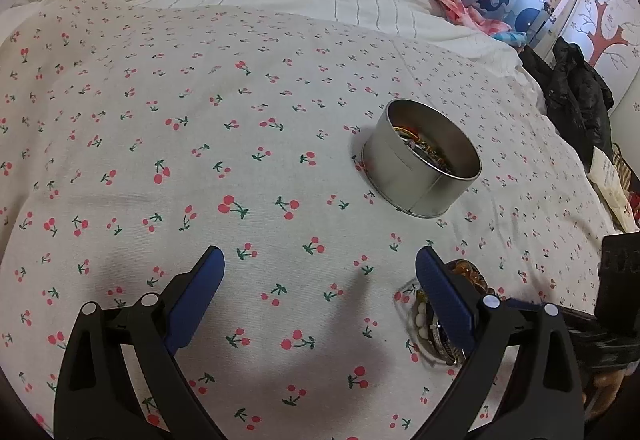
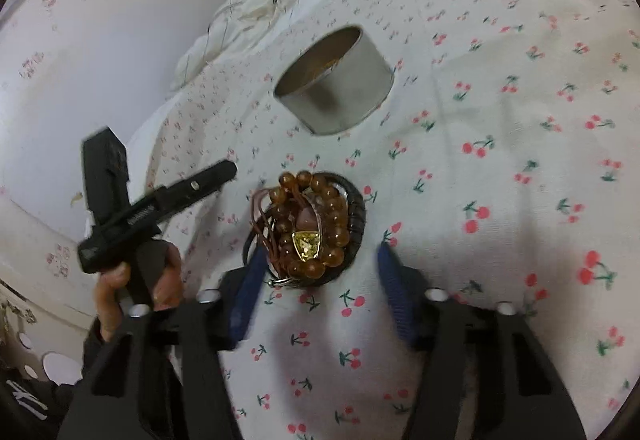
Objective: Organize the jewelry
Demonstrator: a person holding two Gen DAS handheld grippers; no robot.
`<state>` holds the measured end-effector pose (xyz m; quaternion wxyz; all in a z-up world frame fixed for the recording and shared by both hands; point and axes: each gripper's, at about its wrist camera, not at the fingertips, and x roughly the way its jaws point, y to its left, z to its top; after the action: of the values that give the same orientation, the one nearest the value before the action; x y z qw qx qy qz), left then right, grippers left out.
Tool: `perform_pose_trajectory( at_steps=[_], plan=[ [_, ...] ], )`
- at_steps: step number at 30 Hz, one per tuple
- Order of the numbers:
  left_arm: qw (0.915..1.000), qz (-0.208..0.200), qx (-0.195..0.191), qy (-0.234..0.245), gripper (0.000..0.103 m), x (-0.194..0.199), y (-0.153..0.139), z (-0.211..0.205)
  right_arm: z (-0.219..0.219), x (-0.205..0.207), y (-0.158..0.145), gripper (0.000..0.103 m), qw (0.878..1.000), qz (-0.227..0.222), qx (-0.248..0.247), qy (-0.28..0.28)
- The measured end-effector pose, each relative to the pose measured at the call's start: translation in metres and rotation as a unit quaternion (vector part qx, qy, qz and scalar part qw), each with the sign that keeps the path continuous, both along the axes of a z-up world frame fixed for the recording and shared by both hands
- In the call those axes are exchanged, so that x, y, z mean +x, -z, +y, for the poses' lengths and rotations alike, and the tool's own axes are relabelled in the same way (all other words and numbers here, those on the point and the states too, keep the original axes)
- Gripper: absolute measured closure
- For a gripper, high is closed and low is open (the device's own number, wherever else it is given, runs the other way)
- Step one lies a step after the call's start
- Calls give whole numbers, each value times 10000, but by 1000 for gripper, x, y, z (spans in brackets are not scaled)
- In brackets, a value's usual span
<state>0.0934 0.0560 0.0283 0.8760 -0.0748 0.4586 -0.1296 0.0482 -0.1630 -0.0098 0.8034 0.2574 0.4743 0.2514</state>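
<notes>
Right gripper (image 2: pixel 320 276) and left gripper (image 1: pixel 320 272) are held spread; bracelet pile (image 2: pixel 308 228) lies unpinched near tin (image 2: pixel 336 80).

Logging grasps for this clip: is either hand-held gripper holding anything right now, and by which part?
Nothing is held. The left hand-held gripper is open over bare sheet; the right hand-held gripper is open, straddling the amber bead bracelet pile.

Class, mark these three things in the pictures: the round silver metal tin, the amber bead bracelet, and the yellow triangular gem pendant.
Round silver metal tin (image 1: pixel 408 176): left wrist view, outer side wall.
Amber bead bracelet (image 2: pixel 335 238): right wrist view, a bead on its right side.
Yellow triangular gem pendant (image 2: pixel 306 245): right wrist view, centre of the stone.
</notes>
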Motion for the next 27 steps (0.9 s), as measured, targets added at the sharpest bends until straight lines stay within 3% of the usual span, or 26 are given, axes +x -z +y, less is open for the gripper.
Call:
perform_pose_trajectory(
  at_steps=[4,5,16,21,23,27],
  plan=[
    [10000,7,33,48,10,0,1,-2,4,1,1,89,10000,-90,-30,-11],
    [10000,12,25,43,10,0,1,-1,1,-1,-3,91,9998,-148,-78,46],
    [9986,208,-444,221,10,1,3,0,-44,-5,-42,91,9953,-770,131,570],
    [9949,340,-755,583,10,1,5,-11,-68,11,-32,91,9959,-275,-344,784],
    [9942,278,-764,709,10,-1,4,-17,-73,15,-23,91,9908,-46,-924,986],
    [9914,69,-567,1181,10,-10,-2,-36,-81,17,-4,90,9872,298,-1101,1113]
  ],
)
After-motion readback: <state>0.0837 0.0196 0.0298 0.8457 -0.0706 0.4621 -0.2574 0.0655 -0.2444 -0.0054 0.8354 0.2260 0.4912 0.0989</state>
